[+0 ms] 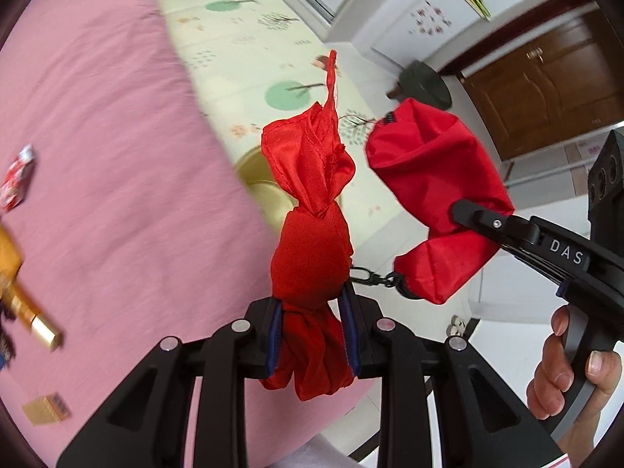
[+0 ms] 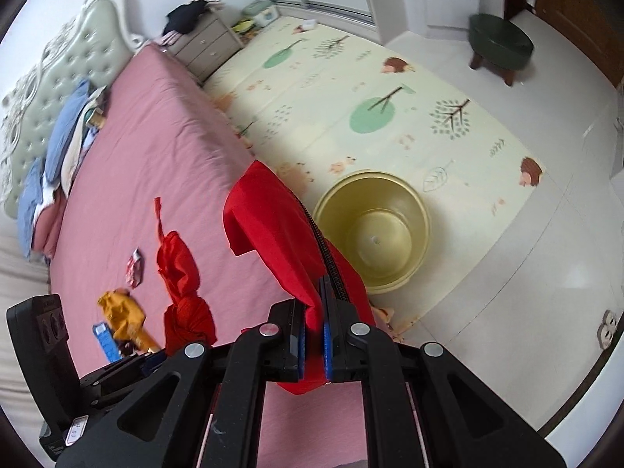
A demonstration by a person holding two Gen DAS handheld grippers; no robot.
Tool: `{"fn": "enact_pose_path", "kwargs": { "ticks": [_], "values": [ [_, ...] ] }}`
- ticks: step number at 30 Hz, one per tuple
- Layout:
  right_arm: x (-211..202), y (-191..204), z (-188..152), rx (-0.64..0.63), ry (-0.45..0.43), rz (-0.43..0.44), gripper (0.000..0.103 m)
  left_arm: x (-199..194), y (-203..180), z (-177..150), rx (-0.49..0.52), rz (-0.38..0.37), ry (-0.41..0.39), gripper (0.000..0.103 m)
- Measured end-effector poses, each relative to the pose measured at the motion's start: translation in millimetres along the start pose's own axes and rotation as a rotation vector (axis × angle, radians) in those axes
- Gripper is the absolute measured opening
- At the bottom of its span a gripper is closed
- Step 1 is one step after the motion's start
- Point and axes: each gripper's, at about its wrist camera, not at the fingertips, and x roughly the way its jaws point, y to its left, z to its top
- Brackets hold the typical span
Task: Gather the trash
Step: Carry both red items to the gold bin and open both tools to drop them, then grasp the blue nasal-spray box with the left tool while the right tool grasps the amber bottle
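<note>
My left gripper (image 1: 312, 335) is shut on a bunched red cloth bag (image 1: 312, 202), held upright above the pink bed's edge; it also shows in the right wrist view (image 2: 183, 292). My right gripper (image 2: 314, 345) is shut on the bag's red zippered pouch (image 2: 273, 234), which also shows in the left wrist view (image 1: 433, 179), joined to the bunch by a black clip (image 1: 374, 277). Trash lies on the bed: a red-white wrapper (image 2: 134, 265), a yellow wrapper (image 2: 121, 312), a blue packet (image 2: 105, 341). A gold bin (image 2: 374, 230) stands on the floor mat.
The pink bed (image 2: 156, 148) fills the left, with pillows (image 2: 58, 132) at the headboard. A patterned play mat (image 2: 351, 89) covers the floor beside it. A green stool (image 2: 499, 39), a nightstand (image 2: 206, 46) and a brown door (image 1: 546, 89) stand further off. A small gold box (image 1: 46, 409) lies on the bed.
</note>
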Motion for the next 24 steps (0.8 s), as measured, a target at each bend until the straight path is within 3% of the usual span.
{"fn": "enact_pose_path", "kwargs": {
  "ticks": [4, 5, 6, 8, 11, 15, 24],
  "values": [
    [5, -26, 22, 0.030, -0.011, -0.013, 0.008, 25, -19, 25, 0.045, -0.021, 0.010, 0.030],
    [4, -31, 26, 0.034, -0.018, -0.006, 0.014, 31, -24, 32, 0.059, -0.027, 0.008, 0.037],
    [3, -38, 35, 0.048, -0.028, -0.013, 0.036, 37, -29, 37, 0.066, -0.017, 0.005, 0.057],
    [-3, -45, 44, 0.064, -0.063, -0.030, 0.056, 44, -32, 49, 0.063, 0.021, -0.001, 0.084],
    [-10, -53, 56, 0.047, -0.100, -0.072, 0.054, 44, -30, 57, 0.051, 0.046, -0.011, 0.084],
    [-14, -56, 60, 0.070, -0.101, -0.041, 0.053, 37, -20, 60, 0.043, 0.079, -0.025, 0.085],
    [-12, 2, 47, -0.026, -0.095, 0.030, 0.051, -3, 21, 43, -0.035, 0.101, -0.090, 0.085]
  ]
}}
